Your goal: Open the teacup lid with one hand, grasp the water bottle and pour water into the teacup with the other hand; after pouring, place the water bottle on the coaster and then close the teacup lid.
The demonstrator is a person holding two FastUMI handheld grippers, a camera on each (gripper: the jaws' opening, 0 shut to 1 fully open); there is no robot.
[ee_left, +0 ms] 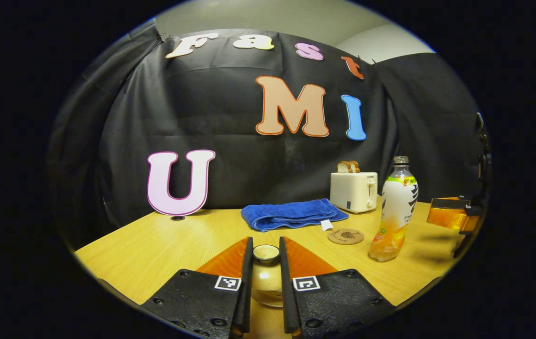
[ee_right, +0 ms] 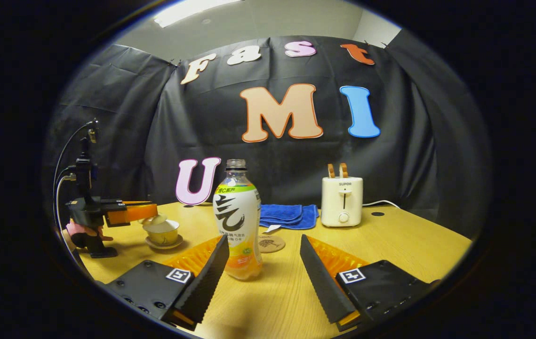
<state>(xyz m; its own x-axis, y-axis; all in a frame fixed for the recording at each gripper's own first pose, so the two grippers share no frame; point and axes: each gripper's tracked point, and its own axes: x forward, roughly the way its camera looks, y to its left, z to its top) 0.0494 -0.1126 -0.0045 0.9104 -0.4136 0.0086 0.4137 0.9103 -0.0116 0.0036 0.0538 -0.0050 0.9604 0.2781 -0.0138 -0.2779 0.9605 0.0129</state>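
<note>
My left gripper (ee_left: 266, 263) clamps the fragile ceramic teacup lid (ee_left: 266, 253); my right gripper (ee_right: 264, 263), jaws apart, faces the slippery clear plastic water bottle (ee_right: 237, 221), best grasped mid-body.

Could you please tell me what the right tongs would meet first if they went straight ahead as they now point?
Probably the clear plastic water bottle, standing uncapped just left of centre before the open right tongs; depth is uncertain.
</note>
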